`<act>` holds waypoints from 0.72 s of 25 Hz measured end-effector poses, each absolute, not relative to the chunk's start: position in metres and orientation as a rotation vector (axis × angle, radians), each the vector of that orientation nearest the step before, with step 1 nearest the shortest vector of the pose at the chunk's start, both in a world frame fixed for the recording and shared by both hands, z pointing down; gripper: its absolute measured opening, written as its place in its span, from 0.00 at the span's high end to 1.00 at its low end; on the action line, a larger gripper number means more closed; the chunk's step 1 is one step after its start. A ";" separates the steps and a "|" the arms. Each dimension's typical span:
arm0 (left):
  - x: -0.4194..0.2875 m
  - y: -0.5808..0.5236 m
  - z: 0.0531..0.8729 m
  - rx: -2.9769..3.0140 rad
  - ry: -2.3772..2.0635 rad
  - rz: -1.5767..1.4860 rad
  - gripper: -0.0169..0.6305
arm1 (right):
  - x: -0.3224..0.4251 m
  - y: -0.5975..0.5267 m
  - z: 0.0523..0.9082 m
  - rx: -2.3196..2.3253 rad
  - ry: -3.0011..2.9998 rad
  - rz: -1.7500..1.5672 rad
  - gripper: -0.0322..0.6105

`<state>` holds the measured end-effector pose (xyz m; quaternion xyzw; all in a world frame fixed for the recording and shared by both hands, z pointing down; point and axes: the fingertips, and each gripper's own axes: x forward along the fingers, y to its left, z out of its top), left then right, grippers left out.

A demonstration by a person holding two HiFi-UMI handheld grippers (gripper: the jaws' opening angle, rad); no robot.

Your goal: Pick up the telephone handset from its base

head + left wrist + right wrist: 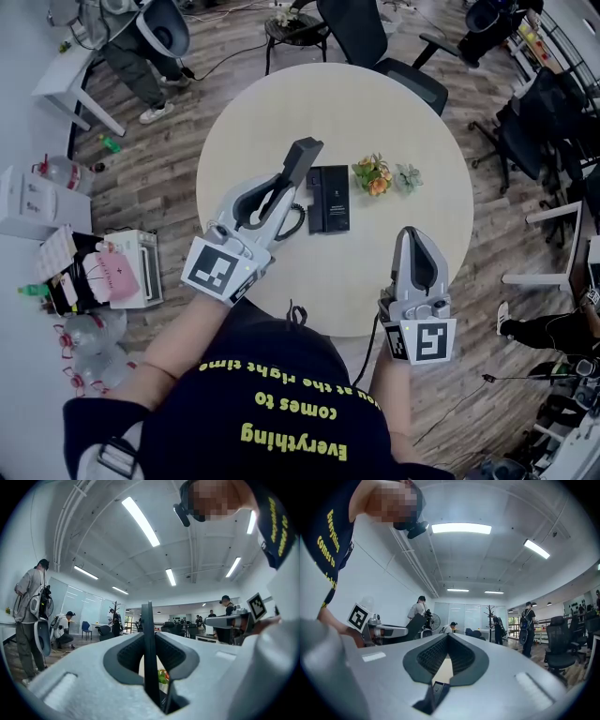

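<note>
1. I saw the telephone handset (305,155) off its base (328,199) and held over the round table (412,112), just left of the base and apart from it.
2. In the head view its long axis ran on a diagonal from lower left to upper right. The free end pointed away from me toward the far side of the table, and the other end was buried in the left gripper (277,195).
3. In the left gripper view the handset showed edge-on, as a thin dark slab standing upright between the jaws.
4. The left gripper's jaws were clamped on that slab, one pad on each flat side.
5. A dark cord (298,223) looped beside the base, below the handset.
6. My left forearm (183,342) reached forward from the lower left, and its gripper lay along the same diagonal as the handset, roughly level.
7. The right gripper (413,236) pointed straight away from me over the near right edge of the table, also about level. Its jaws were pressed together with nothing between them.
8. My count was one handset, one base, two grippers and one table.
9. Two small plant decorations stood right of the base: a flower bunch (372,173) with orange and yellow blooms, and a pale green plant (408,176) just beside it.
</note>
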<state>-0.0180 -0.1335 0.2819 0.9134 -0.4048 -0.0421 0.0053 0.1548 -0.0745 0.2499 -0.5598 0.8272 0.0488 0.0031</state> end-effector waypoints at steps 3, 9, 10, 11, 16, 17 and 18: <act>-0.019 -0.135 0.283 2.857 -1.270 -0.132 0.85 | 0.154 -0.075 0.252 -1.758 2.596 0.152 0.93; -0.019 -0.136 0.285 2.854 -1.272 -0.123 0.85 | 0.154 -0.076 0.253 -1.755 2.599 0.143 0.93; -0.019 -0.136 0.285 2.853 -1.272 -0.120 0.85 | 0.154 -0.076 0.253 -1.754 2.599 0.142 0.93; -0.018 -0.136 0.286 2.853 -1.272 -0.118 0.85 | 0.154 -0.076 0.253 -1.754 2.599 0.141 0.93; -0.019 -0.140 0.288 2.843 -1.273 -0.114 0.85 | 0.155 -0.080 0.254 -1.754 2.600 0.132 0.93; -0.019 -0.140 0.289 2.842 -1.274 -0.112 0.85 | 0.155 -0.080 0.255 -1.755 2.601 0.130 0.93; -0.019 -0.140 0.290 2.840 -1.274 -0.110 0.85 | 0.155 -0.080 0.255 -1.756 2.600 0.129 0.93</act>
